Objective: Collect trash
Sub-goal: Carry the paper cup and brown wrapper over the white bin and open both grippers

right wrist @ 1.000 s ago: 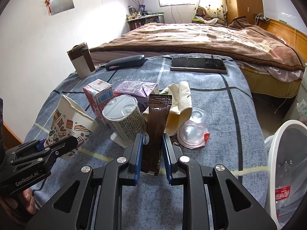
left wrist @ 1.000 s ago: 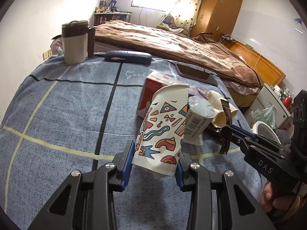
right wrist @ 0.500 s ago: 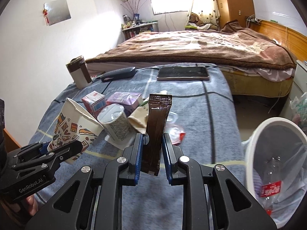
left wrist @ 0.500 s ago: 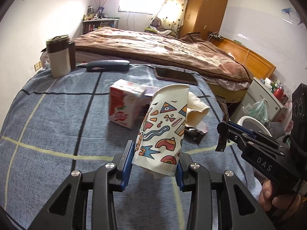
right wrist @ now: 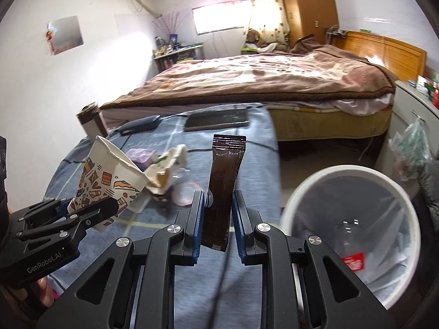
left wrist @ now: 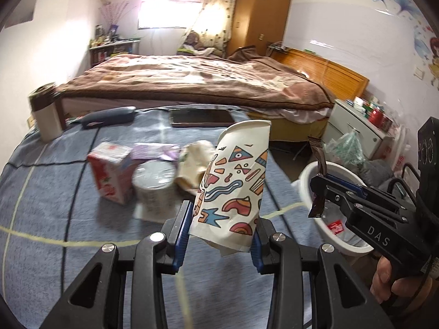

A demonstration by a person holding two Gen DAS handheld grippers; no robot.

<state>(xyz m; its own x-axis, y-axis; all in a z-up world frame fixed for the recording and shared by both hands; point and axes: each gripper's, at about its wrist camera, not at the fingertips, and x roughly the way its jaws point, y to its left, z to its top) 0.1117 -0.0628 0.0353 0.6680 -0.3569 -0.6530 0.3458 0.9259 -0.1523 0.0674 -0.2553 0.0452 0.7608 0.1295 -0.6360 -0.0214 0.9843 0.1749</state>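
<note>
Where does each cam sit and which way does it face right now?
Left wrist: on the left gripper, looking along its fingers past the clamped paper cup over the blue cloth toward the bed; right gripper at right edge.
Right wrist: on the right gripper, clamped on a brown sachet, facing the bed, white bin at right.
Shared: cup, sachet, bin, tablet.

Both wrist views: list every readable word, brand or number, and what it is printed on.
"DAS": side of the right gripper.
"GenRobot.AI": side of the left gripper.
Brown sachet: small print near its lower end, unreadable.
Red bottle label in the white bin: too blurred.
Red carton: blurred.
</note>
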